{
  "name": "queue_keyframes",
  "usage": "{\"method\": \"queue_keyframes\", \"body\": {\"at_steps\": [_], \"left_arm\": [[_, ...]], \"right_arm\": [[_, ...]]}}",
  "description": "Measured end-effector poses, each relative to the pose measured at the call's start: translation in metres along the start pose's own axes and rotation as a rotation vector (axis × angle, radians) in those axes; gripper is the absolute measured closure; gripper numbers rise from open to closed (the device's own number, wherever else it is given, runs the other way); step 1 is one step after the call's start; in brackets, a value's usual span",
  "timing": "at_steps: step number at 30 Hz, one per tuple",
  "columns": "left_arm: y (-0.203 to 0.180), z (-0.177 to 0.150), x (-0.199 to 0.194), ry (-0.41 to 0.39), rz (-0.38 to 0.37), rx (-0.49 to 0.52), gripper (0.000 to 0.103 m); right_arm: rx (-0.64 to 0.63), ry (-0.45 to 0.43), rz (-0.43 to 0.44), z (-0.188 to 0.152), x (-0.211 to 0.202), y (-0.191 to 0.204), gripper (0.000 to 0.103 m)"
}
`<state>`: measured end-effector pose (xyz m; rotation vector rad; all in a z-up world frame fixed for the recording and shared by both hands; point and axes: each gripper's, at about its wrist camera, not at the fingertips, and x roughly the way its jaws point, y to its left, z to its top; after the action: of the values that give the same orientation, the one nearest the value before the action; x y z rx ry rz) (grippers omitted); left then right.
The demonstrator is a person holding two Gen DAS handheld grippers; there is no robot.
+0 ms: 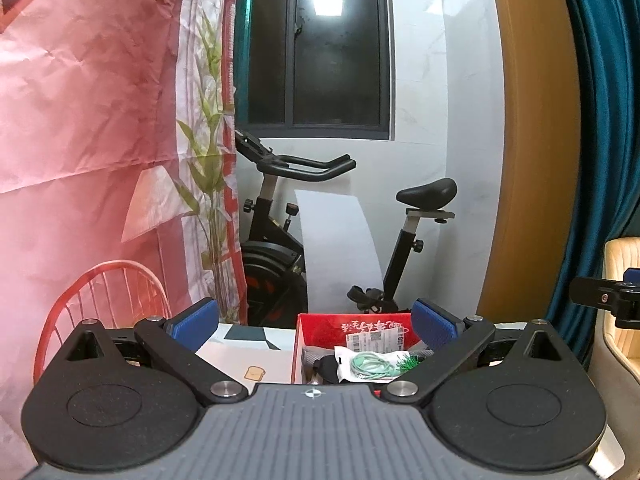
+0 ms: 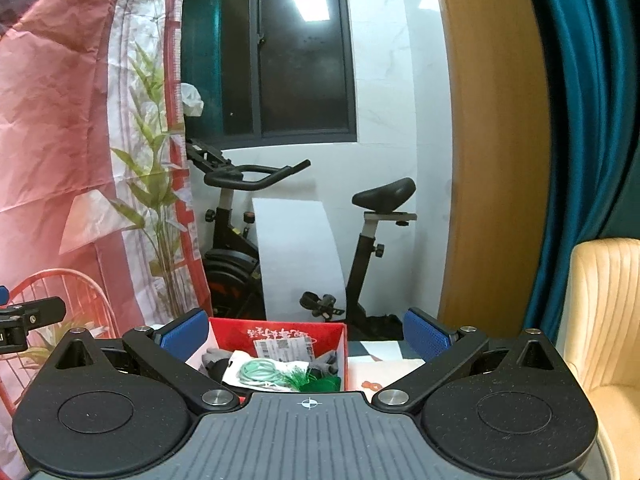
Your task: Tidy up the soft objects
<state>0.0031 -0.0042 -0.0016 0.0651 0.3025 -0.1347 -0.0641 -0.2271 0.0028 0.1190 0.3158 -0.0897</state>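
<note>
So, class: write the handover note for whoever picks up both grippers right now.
Left gripper: jaws open, holding nothing. Right gripper: jaws open, holding nothing.
The red box sits on the table ahead of both. In it lie a coiled mint cable in a clear bag, grey fabric and something green and fringed.
Done: cannot tell.
Left: nothing is gripped yet.

My left gripper (image 1: pixel 315 326): black linkage arms, 2 blue ribbed fingertip pads (image 1: pixel 198 322), silver pivot bolts, 2 round black discs flanking grey ribbed centre plate with small white crosshair mark, triangular cutouts on outer arms. My right gripper (image 2: pixel 306 330): same build, blue textured pads (image 2: pixel 426 334), silver screws, grey ridged plate with crosshair. I see each one's black arm with small screw at other view's edge
</note>
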Motion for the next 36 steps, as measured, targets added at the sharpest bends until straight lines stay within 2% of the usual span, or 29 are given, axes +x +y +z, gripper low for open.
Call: {"method": "queue_keyframes", "body": {"at_steps": [36], "left_arm": [[0.0068, 0.0005, 0.0026, 0.016, 0.007, -0.020, 0.000]], "right_arm": [[0.008, 0.004, -0.010, -0.0009, 0.0046, -0.0054, 0.000]]}}
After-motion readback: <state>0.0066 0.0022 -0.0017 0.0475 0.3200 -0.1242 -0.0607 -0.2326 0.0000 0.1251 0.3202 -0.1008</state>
